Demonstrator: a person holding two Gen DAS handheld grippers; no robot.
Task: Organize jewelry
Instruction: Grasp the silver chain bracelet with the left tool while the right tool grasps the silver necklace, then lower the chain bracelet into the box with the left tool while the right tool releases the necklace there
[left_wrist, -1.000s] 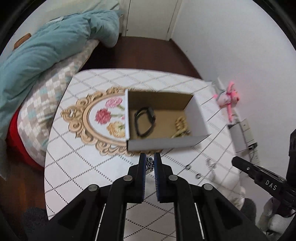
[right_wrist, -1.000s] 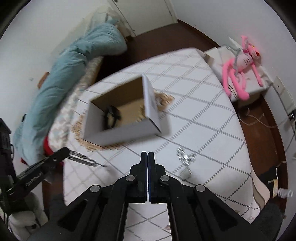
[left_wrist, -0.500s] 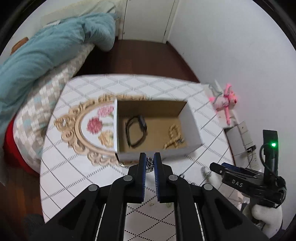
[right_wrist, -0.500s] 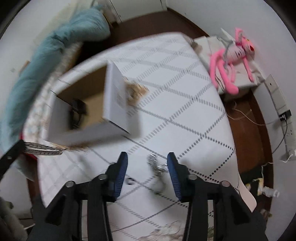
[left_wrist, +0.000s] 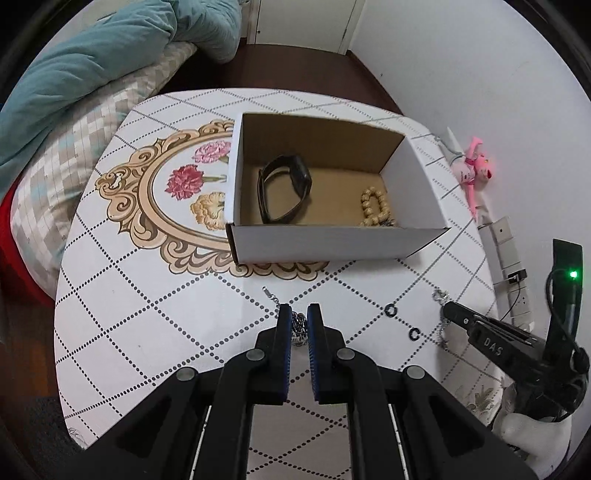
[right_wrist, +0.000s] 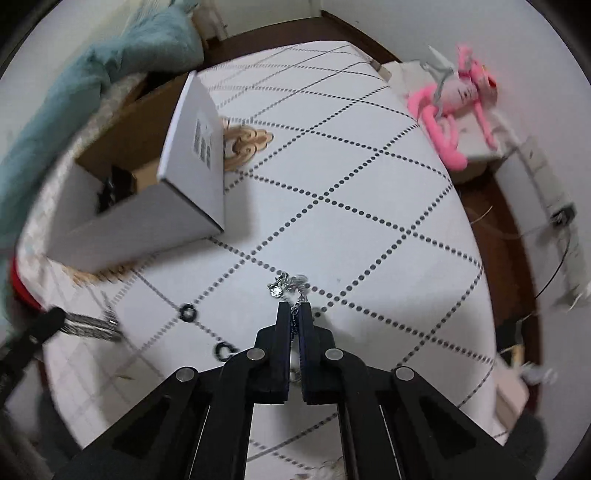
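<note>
Both grippers pinch chains beside the open white cardboard box (left_wrist: 332, 242).
The left gripper (left_wrist: 298, 318) clamps a silver link chain (left_wrist: 298, 328), mostly hidden by its fingers; the right gripper (right_wrist: 294, 312) nips a thin crystal-pendant necklace (right_wrist: 286, 286), blurred.

Left tongs (left_wrist: 298, 314) pointing steeply down, jaws closed. Right tongs (right_wrist: 294, 309) pointing steeply down, jaws closed.

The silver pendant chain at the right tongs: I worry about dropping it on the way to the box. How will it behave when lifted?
The silver pendant chain will probably hang limp, since its fine links lie bunched on the table. The right tongs pinch only one end, so the stone may swing. It looks light, but thin links could slip.
</note>
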